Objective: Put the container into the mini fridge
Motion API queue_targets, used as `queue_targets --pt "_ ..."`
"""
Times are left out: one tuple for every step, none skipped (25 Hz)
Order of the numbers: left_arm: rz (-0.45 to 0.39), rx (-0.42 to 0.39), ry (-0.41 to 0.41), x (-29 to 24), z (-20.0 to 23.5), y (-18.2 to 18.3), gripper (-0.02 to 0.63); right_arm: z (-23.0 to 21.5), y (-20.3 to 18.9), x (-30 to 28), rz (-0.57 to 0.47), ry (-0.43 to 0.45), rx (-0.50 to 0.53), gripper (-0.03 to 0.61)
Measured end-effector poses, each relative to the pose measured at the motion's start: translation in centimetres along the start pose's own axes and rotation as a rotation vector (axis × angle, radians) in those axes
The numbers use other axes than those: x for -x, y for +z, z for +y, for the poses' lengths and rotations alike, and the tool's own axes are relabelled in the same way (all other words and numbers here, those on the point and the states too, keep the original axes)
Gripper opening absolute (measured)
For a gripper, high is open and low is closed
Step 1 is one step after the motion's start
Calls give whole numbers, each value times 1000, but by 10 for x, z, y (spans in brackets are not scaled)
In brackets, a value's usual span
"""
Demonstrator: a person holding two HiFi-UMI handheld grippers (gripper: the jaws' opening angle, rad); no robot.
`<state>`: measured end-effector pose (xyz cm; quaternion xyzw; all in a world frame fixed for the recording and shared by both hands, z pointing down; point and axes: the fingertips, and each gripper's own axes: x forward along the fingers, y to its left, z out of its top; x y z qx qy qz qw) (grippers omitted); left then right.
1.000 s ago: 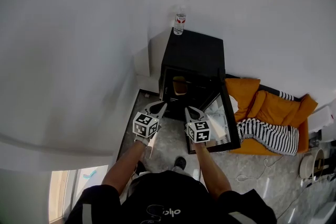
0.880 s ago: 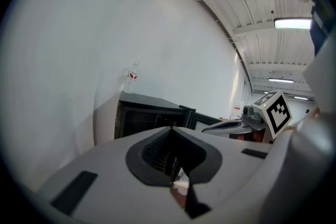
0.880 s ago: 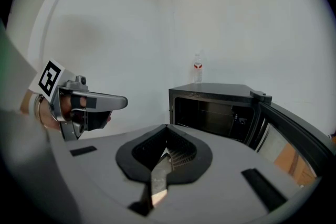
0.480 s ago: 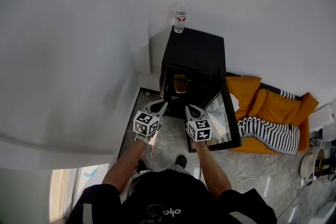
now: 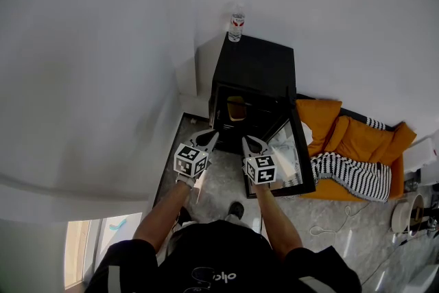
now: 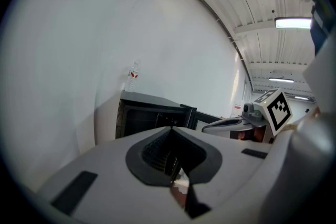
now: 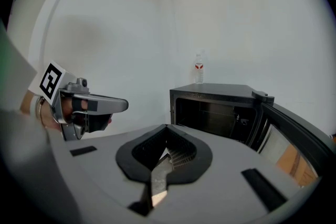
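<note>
At the feet, floor (image 5: 221, 190): grey mottled stone; a dark shoe (image 5: 235, 212) stands on it, and a pale cable (image 5: 336, 219) loops across it towards the right.
Left gripper (image 5: 211, 138): held low over the floor just before the fridge opening; jaws pressed together at the tip, nothing between them.
Right gripper (image 5: 247, 143): just beside the left one, near the bottom edge of the open door; jaws closed tight and empty.
Markers: black-and-white square patterns on each gripper's cube; no readable words.
Door (image 5: 292, 156): swung fully open to the right, its pale inner face showing.
Mini fridge (image 5: 255, 69): black, set on the floor in the corner of the room, back to the wall; its interior is dark.
Container (image 5: 235, 108): yellow-orange, inside the fridge, on the upper shelf towards the left wall of the cavity, well apart from both grippers.
Cushions (image 5: 357, 139): orange, on the floor to the right of the fridge, with a black-and-white striped cloth (image 5: 351, 176) lying along their near edge.
Bottle (image 5: 236, 25): clear, upright on the far left corner of the fridge top; red label, its print too small to read.
Walls (image 5: 103, 44): plain white, bare, meeting behind the fridge.
Ceiling: ribbed white panels with a lit strip light (image 6: 294, 22), seen in the left gripper view.
</note>
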<state>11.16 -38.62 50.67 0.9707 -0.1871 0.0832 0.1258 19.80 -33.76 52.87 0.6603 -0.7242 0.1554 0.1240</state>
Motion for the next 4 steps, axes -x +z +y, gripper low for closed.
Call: queue_targets --pt "1 1 0 -1 1 -1 8 -1 0 -1 1 0 -1 8" --pt "3 1 -1 -2 1 -1 8 -1 -1 -2 2 -1 -1 8" --pt "4 1 -1 -3 2 -2 8 -2 -2 -3 3 -1 -2 8" --pt "5 1 -2 -3 2 -3 8 -3 -2 -4 4 -2 -2 8"
